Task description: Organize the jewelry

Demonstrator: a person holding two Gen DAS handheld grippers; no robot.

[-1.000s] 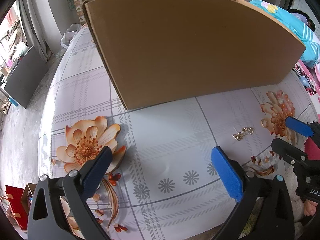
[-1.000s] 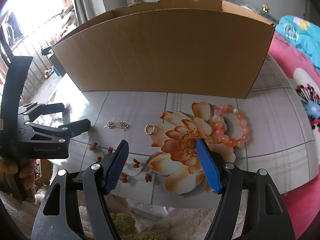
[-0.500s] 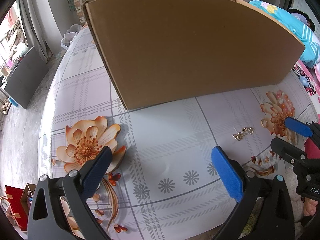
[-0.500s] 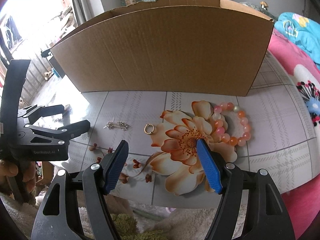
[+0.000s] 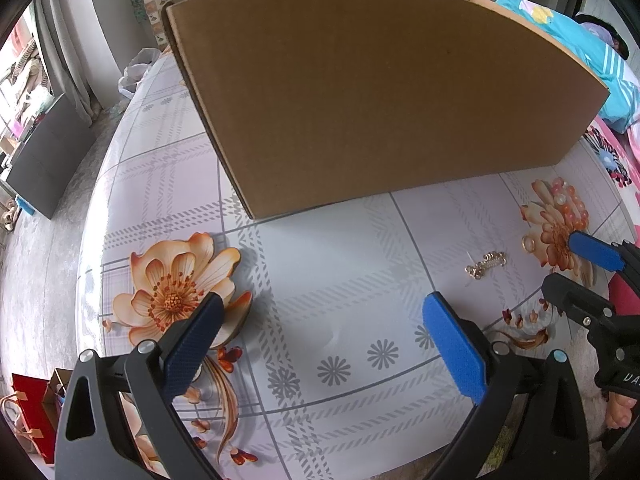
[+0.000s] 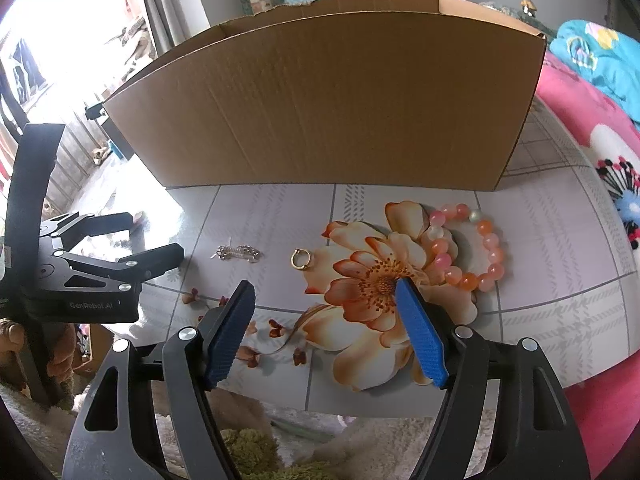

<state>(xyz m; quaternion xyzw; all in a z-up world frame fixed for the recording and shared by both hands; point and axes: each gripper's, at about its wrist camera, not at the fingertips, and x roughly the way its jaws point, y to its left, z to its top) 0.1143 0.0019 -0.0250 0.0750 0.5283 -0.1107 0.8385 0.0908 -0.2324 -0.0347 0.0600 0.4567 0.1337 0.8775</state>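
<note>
Three light pieces lie ahead of the empty, wide-open right claw [image 6: 324,332]: stiff ring [image 6: 301,259], limp chain [image 6: 239,252], slippery bracelet [image 6: 470,248]; pinch its beads crosswise

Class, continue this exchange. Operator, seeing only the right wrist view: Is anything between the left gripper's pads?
Observer: No. The left gripper is open and holds nothing.
Operator: What lies under it?
Observer: Bare tablecloth, with a second flower print by one pad.
Operator: Anything on the floor on that side?
Observer: A red bag.
</note>
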